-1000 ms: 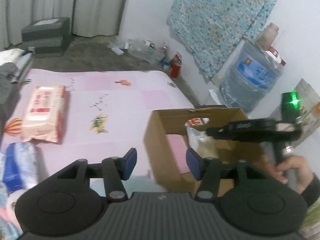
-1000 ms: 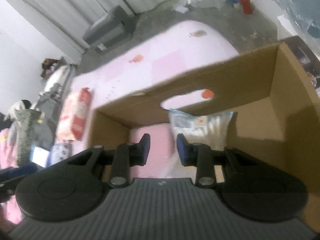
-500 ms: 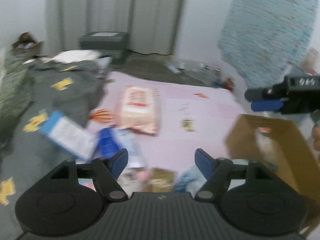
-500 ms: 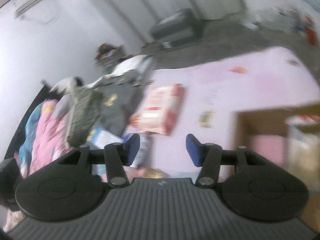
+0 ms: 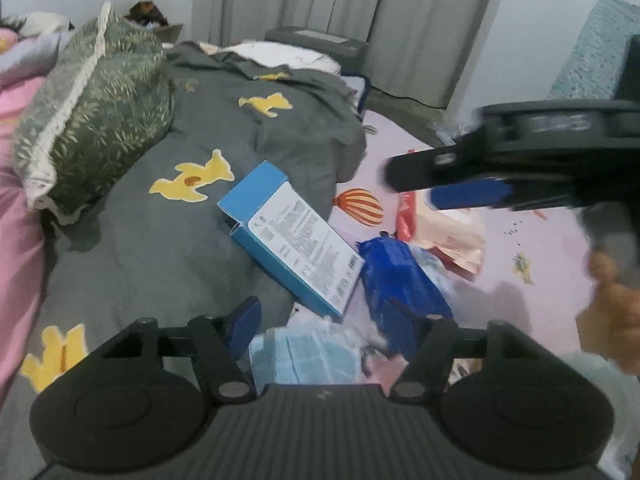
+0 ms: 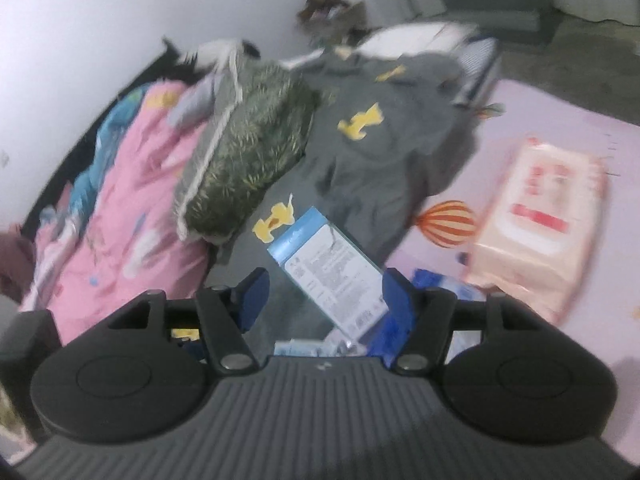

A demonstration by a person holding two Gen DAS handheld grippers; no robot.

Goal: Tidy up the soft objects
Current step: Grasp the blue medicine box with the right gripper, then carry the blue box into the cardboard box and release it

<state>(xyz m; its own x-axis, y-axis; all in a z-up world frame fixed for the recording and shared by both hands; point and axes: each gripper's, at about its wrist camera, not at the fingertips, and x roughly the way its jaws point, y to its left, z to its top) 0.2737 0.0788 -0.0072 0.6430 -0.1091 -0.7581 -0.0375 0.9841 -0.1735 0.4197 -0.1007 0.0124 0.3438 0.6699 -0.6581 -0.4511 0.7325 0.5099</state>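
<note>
Nearby, blue box (image 5: 292,236) against grey duvet (image 5: 168,216), beside pillow (image 5: 96,108).

A flat blue cardboard box (image 5: 292,236) lies on the grey quilt with yellow bears (image 5: 168,224), its right end just beside a dark blue plastic pack (image 5: 400,276). Behind them, on the pink bed sheet (image 6: 560,116), rests a peach wet-wipes pack (image 6: 540,216). A green leaf-print pillow (image 5: 92,108) sits left, seemingly propped on the quilt.
</note>
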